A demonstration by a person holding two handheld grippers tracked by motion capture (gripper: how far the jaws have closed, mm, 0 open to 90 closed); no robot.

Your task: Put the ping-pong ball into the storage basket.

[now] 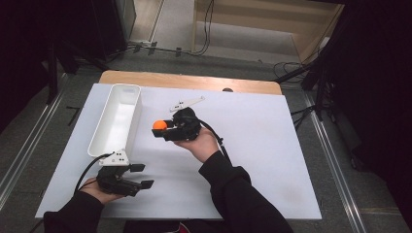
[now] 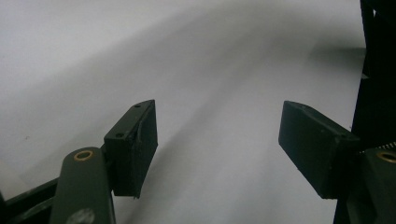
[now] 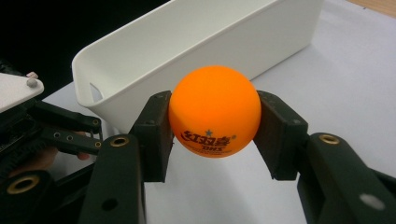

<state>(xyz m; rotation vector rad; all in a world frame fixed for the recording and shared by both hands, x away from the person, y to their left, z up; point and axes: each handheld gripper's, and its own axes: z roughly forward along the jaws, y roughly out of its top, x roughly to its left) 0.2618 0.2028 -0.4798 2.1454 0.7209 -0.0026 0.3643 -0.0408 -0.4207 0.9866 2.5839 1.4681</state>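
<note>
orange ball [image 3: 214,112] is already clamped in the right gripper [image 1: 161,127] just beside the white bin [image 1: 116,119], not yet dropped in, while the left gripper [image 1: 141,175] rests open and empty near the table's [image 1: 272,145] front edge.

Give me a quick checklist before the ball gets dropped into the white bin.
1. Ball clamped between both pads of the right tongs: ok.
2. Bin upright, open side up: ok.
3. Bin interior free of other things in the high view: ok.
4. Ball already above the bin opening: not ok, it sits beside the near wall.
5. Left tongs open, holding nothing, resting near the bin's end and out of the ball's path: ok.
6. Ball high enough to pass over the rim: cannot tell.
</note>
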